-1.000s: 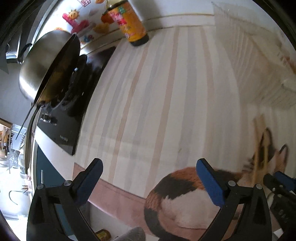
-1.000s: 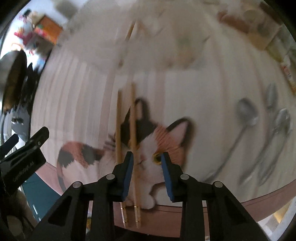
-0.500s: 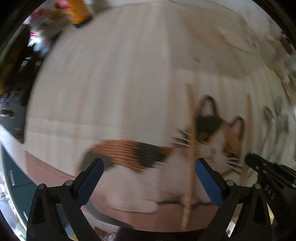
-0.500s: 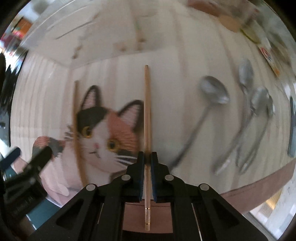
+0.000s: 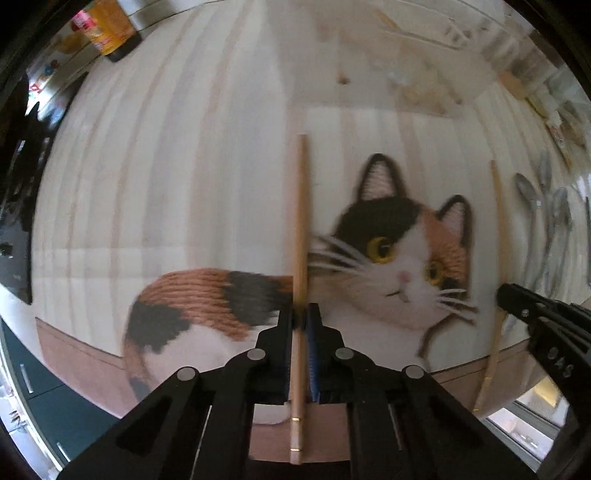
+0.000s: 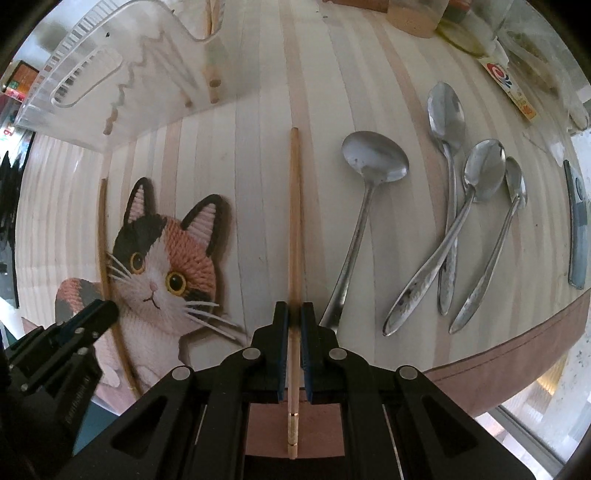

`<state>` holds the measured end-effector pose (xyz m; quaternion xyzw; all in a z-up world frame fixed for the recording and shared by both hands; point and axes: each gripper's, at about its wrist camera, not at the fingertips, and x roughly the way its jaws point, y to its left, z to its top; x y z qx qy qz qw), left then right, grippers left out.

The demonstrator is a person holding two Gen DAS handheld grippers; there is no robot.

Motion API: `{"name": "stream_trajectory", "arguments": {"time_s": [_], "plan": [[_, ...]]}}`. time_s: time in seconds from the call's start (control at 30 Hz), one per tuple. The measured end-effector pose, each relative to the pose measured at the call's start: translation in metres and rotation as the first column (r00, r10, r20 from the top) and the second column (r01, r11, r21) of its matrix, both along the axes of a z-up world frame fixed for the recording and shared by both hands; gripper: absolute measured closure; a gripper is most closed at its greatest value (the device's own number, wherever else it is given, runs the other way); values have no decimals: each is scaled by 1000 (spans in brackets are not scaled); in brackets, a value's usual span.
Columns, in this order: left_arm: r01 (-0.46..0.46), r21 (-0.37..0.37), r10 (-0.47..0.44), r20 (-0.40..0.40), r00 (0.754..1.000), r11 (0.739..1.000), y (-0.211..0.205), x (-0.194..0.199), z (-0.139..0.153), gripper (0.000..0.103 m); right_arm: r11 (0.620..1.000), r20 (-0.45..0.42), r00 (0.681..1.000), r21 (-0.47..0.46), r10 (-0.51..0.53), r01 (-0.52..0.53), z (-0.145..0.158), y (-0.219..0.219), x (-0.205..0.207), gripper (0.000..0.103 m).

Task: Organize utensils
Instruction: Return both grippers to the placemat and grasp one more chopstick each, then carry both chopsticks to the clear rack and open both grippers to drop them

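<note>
My left gripper [image 5: 302,318] is shut on a wooden chopstick [image 5: 300,221] that points away over the cat-print mat [image 5: 388,251]. My right gripper [image 6: 293,314] is shut on a second wooden chopstick [image 6: 294,206], parallel to the first. Each chopstick also shows in the other view, the right one [image 5: 496,236] and the left one [image 6: 102,229]. Several metal spoons [image 6: 373,162] lie on the striped table to the right of my right gripper. A clear plastic utensil rack [image 6: 110,66] stands at the back left and holds wooden sticks.
A bottle with an orange label [image 5: 109,33] stands at the far left near a black stove [image 5: 22,184]. Jars and packets [image 6: 509,74] sit at the far right. A grey flat tool [image 6: 578,225] lies at the right edge. The table's front edge [image 6: 517,354] is close.
The left gripper, open a second ago, has swung right and shut on a chopstick. The right gripper shut on the other chopstick half a second ago and still holds it.
</note>
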<state>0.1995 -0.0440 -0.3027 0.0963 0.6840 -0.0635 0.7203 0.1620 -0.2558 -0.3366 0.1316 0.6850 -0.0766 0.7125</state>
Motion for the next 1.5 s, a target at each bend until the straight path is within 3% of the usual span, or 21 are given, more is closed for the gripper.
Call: {"name": "stream_trajectory", "arguments": {"time_s": [0.2,0.4,0.73,1.13,1.27,1.5], "plan": [[-54,2,54,-2,999,999,27,4,2,98,998,4,998,-11,66,-66,0,48,14,96],[-35,25,35,2,999,999,20,3,1,98,988,-47,987,-18,153,-154,-3,69,18,91],[-31,10,31,-11,999,999,30,9,0,97,986,-70,984,-16,165,-166,-13,75,-10,89],[-22,12,22,-13,1000,1000,31,11,2,98,984,-72,984,-57,164,-169,-9,83,0,87],[-29,16,29,-10,1000,999,30,12,2,98,988,-45,989,-69,138,-141,-5,82,-2,95],[-50,36,47,72,996,998,42,6,29,98,993,-10,994,-39,113,-113,4,71,-6,96]]}}
